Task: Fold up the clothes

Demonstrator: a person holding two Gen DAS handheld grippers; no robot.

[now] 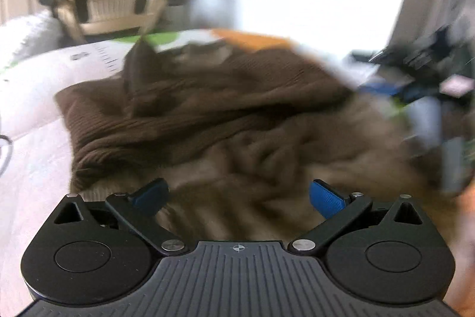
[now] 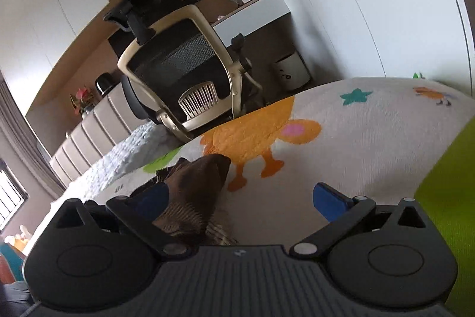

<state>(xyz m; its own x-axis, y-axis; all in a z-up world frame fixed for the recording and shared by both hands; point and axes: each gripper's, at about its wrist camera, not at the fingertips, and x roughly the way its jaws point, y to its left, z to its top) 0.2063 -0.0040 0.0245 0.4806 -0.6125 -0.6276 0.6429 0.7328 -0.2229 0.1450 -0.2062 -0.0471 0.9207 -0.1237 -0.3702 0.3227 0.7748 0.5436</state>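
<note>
Garment: dark brown ribbed knit sweater (image 1: 213,97) lies bunched in thick overlapping layers on a white bedspread printed with an orange cartoon animal, a teal star and green patches (image 2: 341,138); one pointed corner of it (image 2: 202,177) rises into the right wrist view.
Left gripper (image 1: 237,195): blue-padded fingers spread wide, nothing between them, low over the sweater's lighter, rumpled near side.
Right gripper (image 2: 240,198): fingers spread; the sweater corner lies against the left blue pad (image 2: 154,198) and across the gripper's base, while the right pad (image 2: 329,201) stands clear of the cloth, so nothing is pinched.
Step in hand: judged as mid-handling, either between folds or at a let-go after one; the heap would fit both, and the pictures do not settle which.
Next move calls for: finding a true edge or hem among the layers, since a thick knit tends to drag its lower layers along when pinched.
Hard to make out: left view is heavily motion-blurred, especially to the right; sleeves, collar and hem cannot be told apart.
Cut off: sweater's full outline; what the dark and blue blurred shapes at the right edge are.
Background: beige-framed black mesh office chair (image 2: 184,61) beyond the bed.
</note>
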